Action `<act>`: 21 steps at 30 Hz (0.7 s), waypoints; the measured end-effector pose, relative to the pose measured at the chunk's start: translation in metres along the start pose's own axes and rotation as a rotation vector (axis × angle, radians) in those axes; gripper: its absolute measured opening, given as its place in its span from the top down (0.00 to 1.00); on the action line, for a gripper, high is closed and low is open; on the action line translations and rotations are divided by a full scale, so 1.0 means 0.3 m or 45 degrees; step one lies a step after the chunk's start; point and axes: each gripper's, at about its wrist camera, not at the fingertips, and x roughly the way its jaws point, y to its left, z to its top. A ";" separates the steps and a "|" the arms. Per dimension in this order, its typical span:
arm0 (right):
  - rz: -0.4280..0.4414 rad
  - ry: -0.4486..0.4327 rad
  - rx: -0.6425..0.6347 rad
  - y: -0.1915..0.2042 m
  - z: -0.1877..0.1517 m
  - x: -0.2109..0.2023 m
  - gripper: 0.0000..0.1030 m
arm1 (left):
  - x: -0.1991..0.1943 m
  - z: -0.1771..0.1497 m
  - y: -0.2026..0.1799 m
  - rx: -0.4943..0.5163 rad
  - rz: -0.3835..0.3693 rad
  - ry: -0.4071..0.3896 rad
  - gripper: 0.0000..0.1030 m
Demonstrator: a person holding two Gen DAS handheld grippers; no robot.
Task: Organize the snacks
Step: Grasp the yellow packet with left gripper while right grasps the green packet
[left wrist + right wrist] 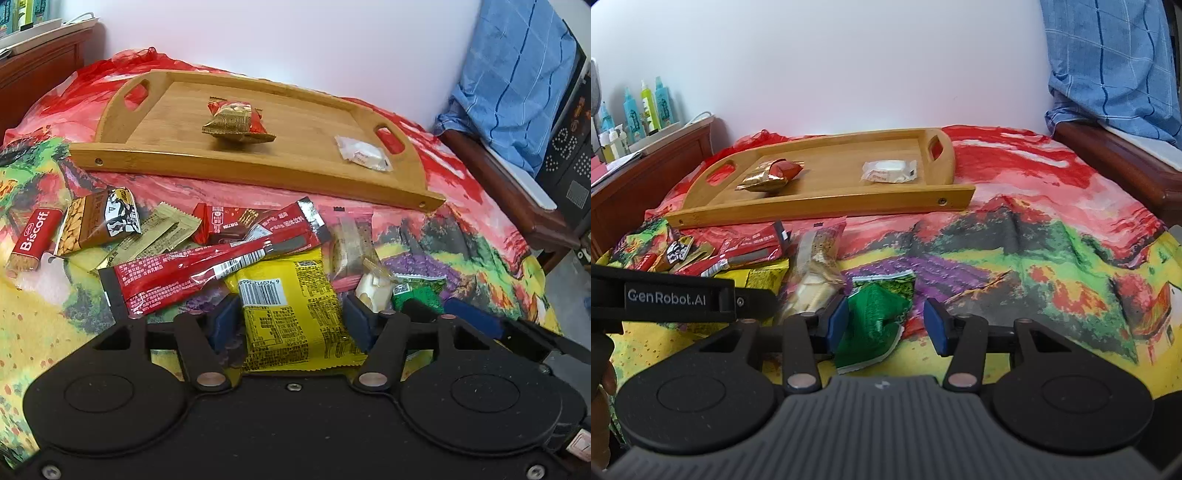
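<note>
Black tongs (290, 317), blue pads (837, 325), "GenRobot.AI" lettering.

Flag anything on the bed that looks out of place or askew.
The wooden tray holds only a red-gold packet and a white-wrapped snack. The other snacks lie in a jumbled, overlapping pile in front, such as the yellow packet and the crumpled green packet.

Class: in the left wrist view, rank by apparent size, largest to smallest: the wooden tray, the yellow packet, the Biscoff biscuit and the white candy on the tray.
1. wooden tray
2. yellow packet, enlarged by nearness to the camera
3. Biscoff biscuit
4. white candy

The last two look close; the candy lies farther off, so their order is unsure.
</note>
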 end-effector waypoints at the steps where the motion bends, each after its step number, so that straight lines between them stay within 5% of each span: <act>1: 0.001 0.002 -0.011 0.005 -0.001 0.001 0.47 | -0.004 -0.001 -0.001 -0.004 -0.001 -0.007 0.46; 6: -0.002 -0.002 -0.083 0.036 -0.010 0.000 0.47 | -0.033 -0.008 -0.017 0.031 -0.005 -0.029 0.50; 17: -0.011 -0.045 -0.089 0.041 -0.011 -0.017 0.68 | -0.109 -0.009 -0.050 0.153 0.015 -0.112 0.51; 21: -0.018 -0.031 -0.091 0.040 -0.011 -0.012 0.58 | -0.132 0.000 -0.051 0.179 0.035 -0.144 0.51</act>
